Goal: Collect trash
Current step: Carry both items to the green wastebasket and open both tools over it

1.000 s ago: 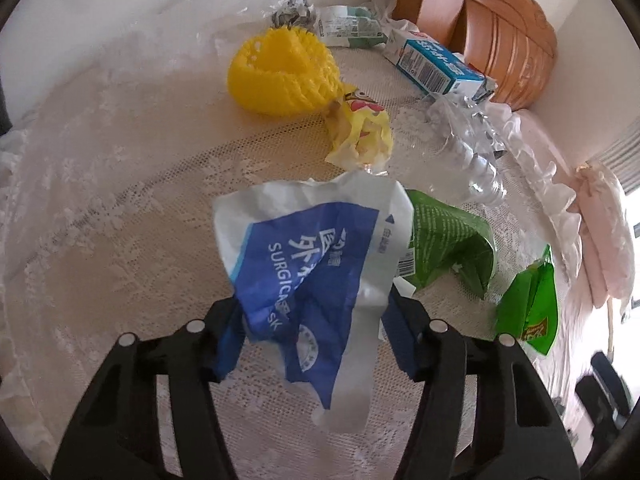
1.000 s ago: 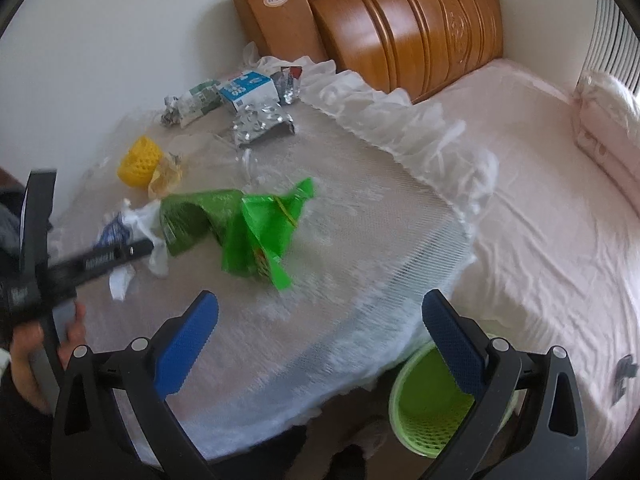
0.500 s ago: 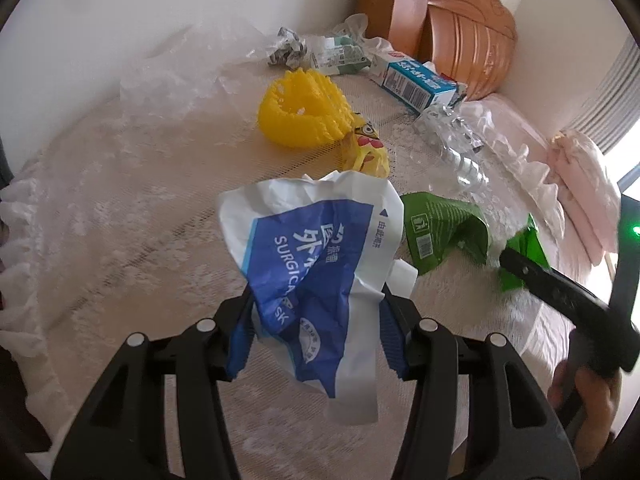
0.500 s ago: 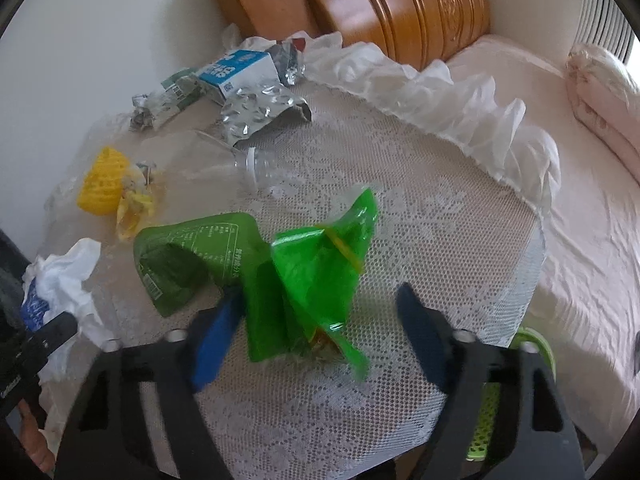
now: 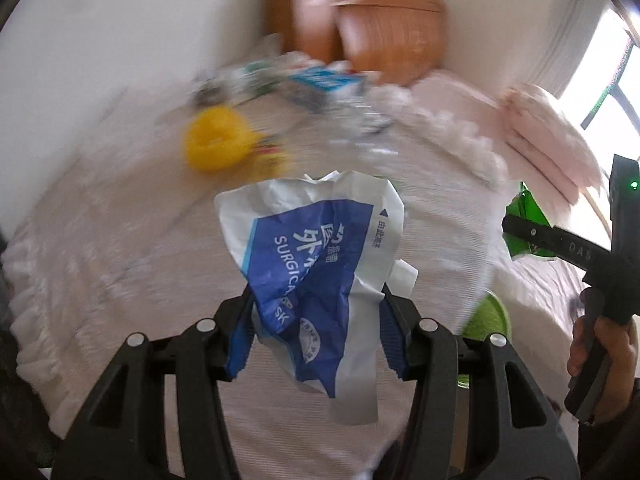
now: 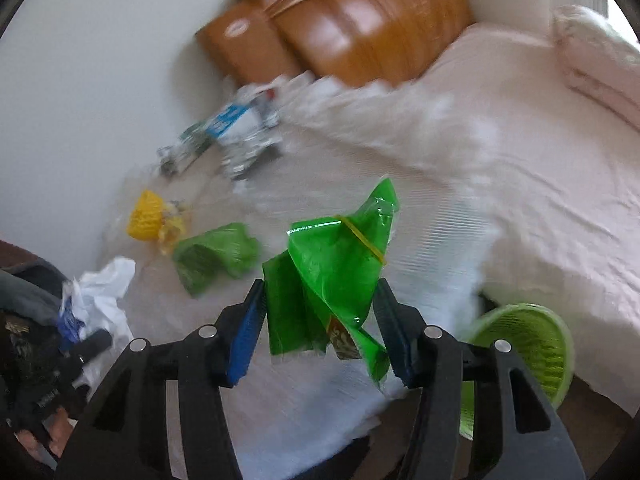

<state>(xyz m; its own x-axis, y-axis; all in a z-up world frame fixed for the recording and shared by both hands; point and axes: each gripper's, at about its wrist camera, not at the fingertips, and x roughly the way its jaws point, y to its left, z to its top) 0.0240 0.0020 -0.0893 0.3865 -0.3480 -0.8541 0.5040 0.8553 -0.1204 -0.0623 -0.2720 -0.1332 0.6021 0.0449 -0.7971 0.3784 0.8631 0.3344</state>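
In the left wrist view, a crumpled white-and-blue mask wrapper (image 5: pixel 316 276) is pinched between the blue pads of the left gripper (image 5: pixel 316 334) and is held clear of the lace-covered table (image 5: pixel 120 264). At about four o'clock, just past the table's edge, a sliver of the green basket (image 5: pixel 486 316) is seen (most of it is hidden behind the gripper's frame). At three o'clock a hand (image 5: pixel 600 348) grips the handle of the other tool. Farther off, at eleven o'clock, a yellow foam net (image 5: pixel 216 142) lies blurred on the table, and beyond it, at twelve, a blue-and-white carton (image 5: pixel 320 78) sits among smeared litter near the wooden headboard (image 5: pixel 360 20).

In the right wrist view, a bright green plastic wrapper (image 6: pixel 336 276) is caught between the pads of the right gripper (image 6: pixel 320 330), whose jaws are closing on it. At four o'clock the basket is seen below the table edge. At ten o'clock a second, darker green packet (image 6: pixel 216 256) lies on the table, with the foam net just beyond it.
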